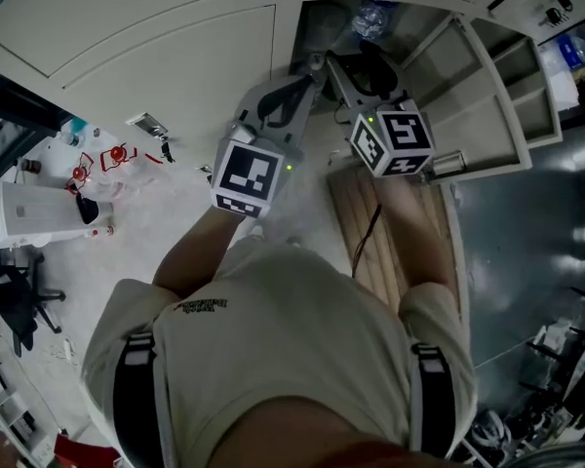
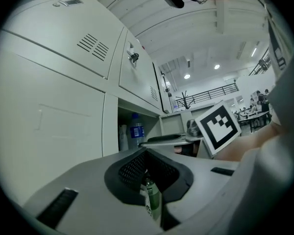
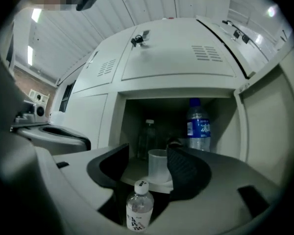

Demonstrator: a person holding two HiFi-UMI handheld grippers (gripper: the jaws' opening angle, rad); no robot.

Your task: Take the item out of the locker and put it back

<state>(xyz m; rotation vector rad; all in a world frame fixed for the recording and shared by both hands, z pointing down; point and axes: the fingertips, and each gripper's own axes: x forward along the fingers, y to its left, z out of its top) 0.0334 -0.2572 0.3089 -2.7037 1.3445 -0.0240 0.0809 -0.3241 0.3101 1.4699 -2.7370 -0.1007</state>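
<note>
The locker compartment [image 3: 132, 131] stands open. On its shelf a translucent cup [image 3: 158, 164] sits on a white sheet, with a tall blue-labelled water bottle [image 3: 198, 126] behind it on the right and a clear bottle [image 3: 148, 136] at the back. My right gripper [image 3: 149, 156] points level at the shelf, open. The cup shows in the gap between its fingers, and neither pad touches it. My left gripper [image 2: 146, 153] hangs left of it outside the locker, shut and empty. In the head view both grippers, left [image 1: 315, 64] and right [image 1: 363, 66], reach toward the opening.
The locker door [image 1: 487, 105] swings open on the right. A small white-capped bottle [image 3: 138, 207] shows low under the right jaws, a green one [image 2: 152, 199] under the left. A wooden board [image 1: 370, 222] lies on the floor; clutter [image 1: 49, 213] sits far left.
</note>
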